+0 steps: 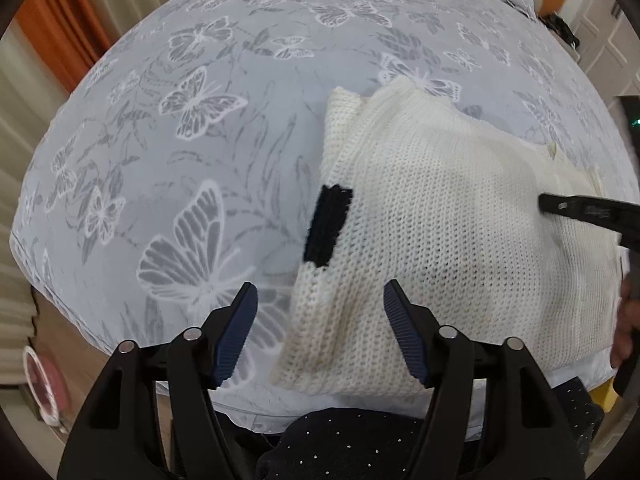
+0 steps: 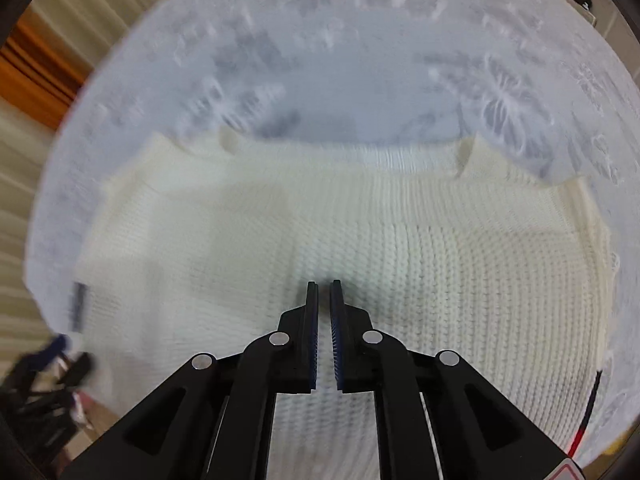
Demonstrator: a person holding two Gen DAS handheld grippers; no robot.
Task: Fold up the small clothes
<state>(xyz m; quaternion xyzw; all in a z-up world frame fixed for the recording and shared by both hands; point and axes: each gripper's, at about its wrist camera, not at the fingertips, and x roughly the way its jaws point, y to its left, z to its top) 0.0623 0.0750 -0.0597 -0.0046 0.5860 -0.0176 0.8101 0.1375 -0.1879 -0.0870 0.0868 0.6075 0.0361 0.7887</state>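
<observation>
here the left gripper [image 1: 320,300] gapes wide over the white knit sweater [image 1: 460,220], holding nothing, while the right gripper [image 2: 324,286] is nearly closed and empty above it.

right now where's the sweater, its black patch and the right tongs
sweater [image 1: 460,216], left wrist view, middle of the white knit body
black patch [image 1: 328,226], left wrist view, centre of the dark block at the sweater's left edge
right tongs [image 2: 324,285], right wrist view, between the nearly closed tips

Bed [image 1: 168,184], grey-blue butterfly-print cover; cream knit sweater [image 1: 452,216] with black patch lying flat on it.
</observation>
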